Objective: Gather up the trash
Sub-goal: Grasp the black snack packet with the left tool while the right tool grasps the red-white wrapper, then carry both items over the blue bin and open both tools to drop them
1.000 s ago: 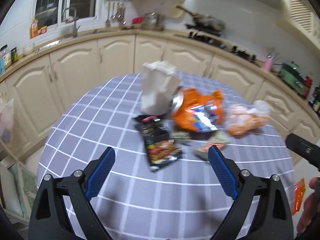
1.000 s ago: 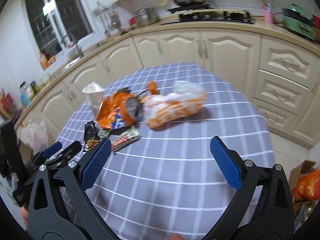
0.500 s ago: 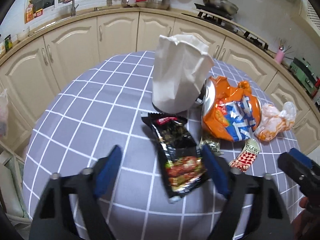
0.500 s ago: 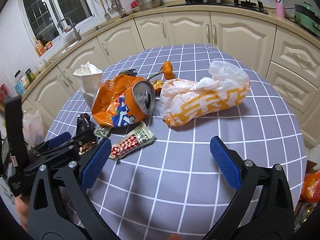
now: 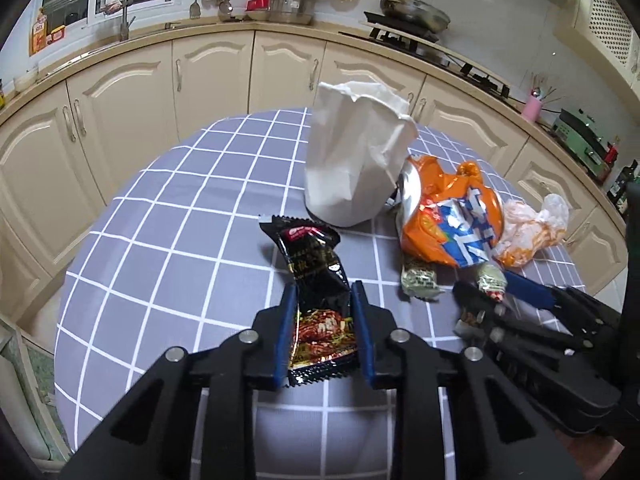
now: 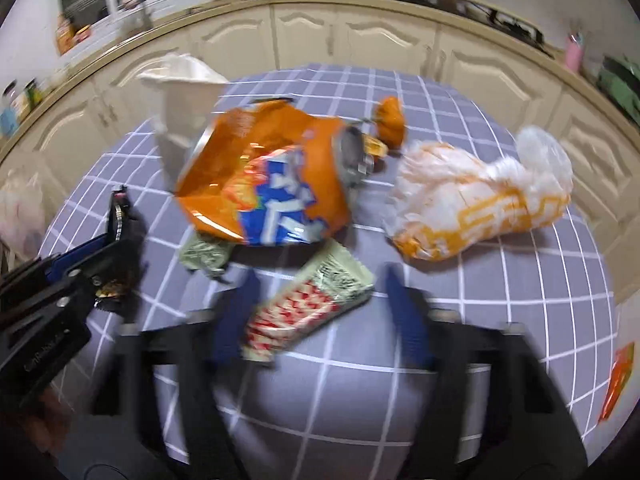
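Black wrapper (image 5: 320, 300) lies near edge of the grey checked table (image 5: 168, 248), between left gripper (image 5: 323, 334) jaws, which are closing; pads look abt touching its sides. Right gripper (image 6: 320, 312), blurry, closing w/ red-white wrapper (image 6: 308, 304) between jaws, not yet pinched. Nothing collected so far: orange chip bag (image 6: 264, 184), plastic bag (image 6: 480, 204), small green packet (image 5: 418, 282) all left. White paper bag (image 5: 356, 160) stands far side.
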Demonstrator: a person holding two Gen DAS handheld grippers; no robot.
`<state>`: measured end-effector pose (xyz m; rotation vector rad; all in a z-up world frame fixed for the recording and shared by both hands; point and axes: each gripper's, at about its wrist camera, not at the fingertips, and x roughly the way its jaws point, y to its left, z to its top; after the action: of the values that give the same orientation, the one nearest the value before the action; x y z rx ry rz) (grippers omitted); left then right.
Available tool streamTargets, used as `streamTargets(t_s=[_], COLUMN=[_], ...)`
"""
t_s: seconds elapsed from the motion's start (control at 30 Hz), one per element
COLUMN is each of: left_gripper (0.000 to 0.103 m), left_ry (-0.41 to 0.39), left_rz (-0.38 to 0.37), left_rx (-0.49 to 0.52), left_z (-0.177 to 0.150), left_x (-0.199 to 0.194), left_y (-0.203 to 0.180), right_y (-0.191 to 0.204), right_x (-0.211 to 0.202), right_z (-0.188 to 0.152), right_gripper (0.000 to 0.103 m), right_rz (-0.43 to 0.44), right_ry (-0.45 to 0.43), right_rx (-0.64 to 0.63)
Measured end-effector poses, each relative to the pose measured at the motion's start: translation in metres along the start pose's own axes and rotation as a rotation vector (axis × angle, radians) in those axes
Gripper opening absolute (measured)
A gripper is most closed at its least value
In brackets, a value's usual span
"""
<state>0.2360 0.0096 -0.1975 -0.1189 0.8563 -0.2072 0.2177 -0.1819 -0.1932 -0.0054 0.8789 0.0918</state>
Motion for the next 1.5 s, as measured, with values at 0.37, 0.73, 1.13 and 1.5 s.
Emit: streamTargets(t_s=[0.37,0.73,1.13,1.5], left_gripper=[0.011,0.025,0.013,0.005], left_ry=[-0.041,-0.031,0.031,-0.020], left_rz=[-0.077,-0.040,-0.062,-0.149], left_rx=[0.038,0.094,0.167,0.103], left_z=[-0.027,-0.047,-0.051,-0.053], left_x=[-0.030,-0.048,-0.029,-0.048], left_y=[-0.016,-0.039,-0.048,-0.047], right_y=[-0.018,-0.036,-0.009,-0.043], right_x=[-0.054,-0.085,-0.074,-0.089], right_z=[-0.045,-0.063,-0.092,-0.086], right_gripper=[0.010,0.043,0.018,0.014], right_rz=[0.177,0.228,0.144,0.233], right_ry=[-0.057,-0.043,-0.011,-0.088], right_rx=[-0.033,0.014,-0.096,-0.005])
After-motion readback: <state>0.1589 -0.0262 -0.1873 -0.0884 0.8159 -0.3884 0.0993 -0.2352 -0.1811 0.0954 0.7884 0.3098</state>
